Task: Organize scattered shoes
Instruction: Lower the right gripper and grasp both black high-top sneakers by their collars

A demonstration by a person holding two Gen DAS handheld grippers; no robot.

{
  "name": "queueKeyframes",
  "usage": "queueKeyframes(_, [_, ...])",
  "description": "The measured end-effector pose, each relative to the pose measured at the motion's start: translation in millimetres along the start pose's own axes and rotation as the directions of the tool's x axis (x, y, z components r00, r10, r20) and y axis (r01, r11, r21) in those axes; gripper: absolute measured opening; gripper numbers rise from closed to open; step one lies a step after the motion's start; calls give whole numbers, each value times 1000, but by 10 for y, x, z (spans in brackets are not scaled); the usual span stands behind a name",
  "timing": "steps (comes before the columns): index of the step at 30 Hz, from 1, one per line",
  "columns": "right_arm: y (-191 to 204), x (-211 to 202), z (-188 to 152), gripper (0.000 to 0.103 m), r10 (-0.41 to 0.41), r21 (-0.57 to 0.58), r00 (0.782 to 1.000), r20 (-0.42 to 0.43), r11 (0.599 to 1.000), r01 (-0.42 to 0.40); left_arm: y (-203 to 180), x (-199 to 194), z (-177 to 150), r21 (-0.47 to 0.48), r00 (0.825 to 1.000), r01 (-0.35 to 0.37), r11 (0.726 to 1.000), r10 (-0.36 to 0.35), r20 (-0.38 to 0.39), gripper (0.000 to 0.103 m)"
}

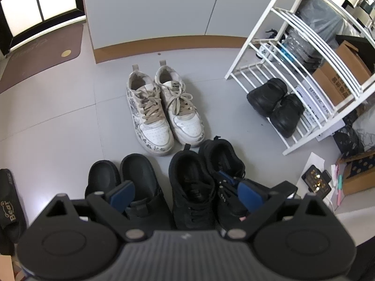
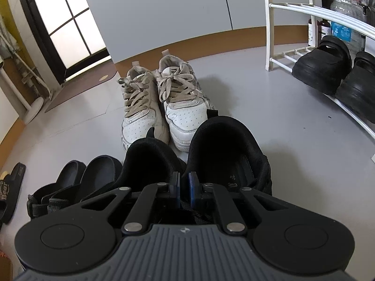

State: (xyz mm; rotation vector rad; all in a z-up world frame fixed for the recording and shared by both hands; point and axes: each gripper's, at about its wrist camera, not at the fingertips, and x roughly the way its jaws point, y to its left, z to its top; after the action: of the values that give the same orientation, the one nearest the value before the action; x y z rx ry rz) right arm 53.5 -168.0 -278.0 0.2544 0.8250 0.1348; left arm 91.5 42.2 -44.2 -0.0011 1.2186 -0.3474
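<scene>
A pair of black sneakers point(image 2: 225, 145) stands on the grey floor right in front of me, heels pointing away. My right gripper point(image 2: 184, 186) is shut on the inner collar of the right black sneaker, with dark fabric pinched between its blue pads. My left gripper point(image 1: 186, 194) hangs open above the left black sneaker point(image 1: 192, 182) and a pair of black slides point(image 1: 121, 178), holding nothing. A pair of white laced sneakers point(image 1: 161, 112) stands side by side just beyond. A white shoe rack point(image 1: 257, 46) at the right holds a pair of black shoes point(image 1: 274, 105) on its bottom shelf.
A black slipper marked "Bear" point(image 1: 9, 206) lies at the far left. A brown doormat point(image 1: 42, 51) sits by the door at the back left. Cardboard boxes point(image 1: 337, 82), bottles and bags crowd the space behind the rack. A grey cabinet wall point(image 1: 152, 11) closes the back.
</scene>
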Motion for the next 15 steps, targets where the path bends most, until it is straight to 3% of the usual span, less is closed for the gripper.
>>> queueKeyframes(6, [35, -21, -6, 10, -10, -21, 1000, -12, 1000, 10, 7, -40, 19, -8, 1000, 5, 1000, -5, 13, 97])
queueKeyframes(8, [45, -39, -3, 21, -13, -14, 1000, -15, 1000, 13, -4, -54, 20, -8, 1000, 9, 1000, -9, 18, 97])
queueKeyframes(10, [77, -68, -9, 50, -34, -29, 999, 7, 999, 35, -12, -65, 19, -6, 1000, 13, 1000, -13, 20, 97])
queueKeyframes(12, [89, -88, -12, 57, -9, -33, 1000, 28, 999, 10, -23, -75, 12, -3, 1000, 16, 1000, -16, 20, 97])
queueKeyframes(15, [137, -38, -22, 56, 10, -52, 1000, 14, 999, -9, -27, -80, 6, 0, 1000, 19, 1000, -19, 18, 97])
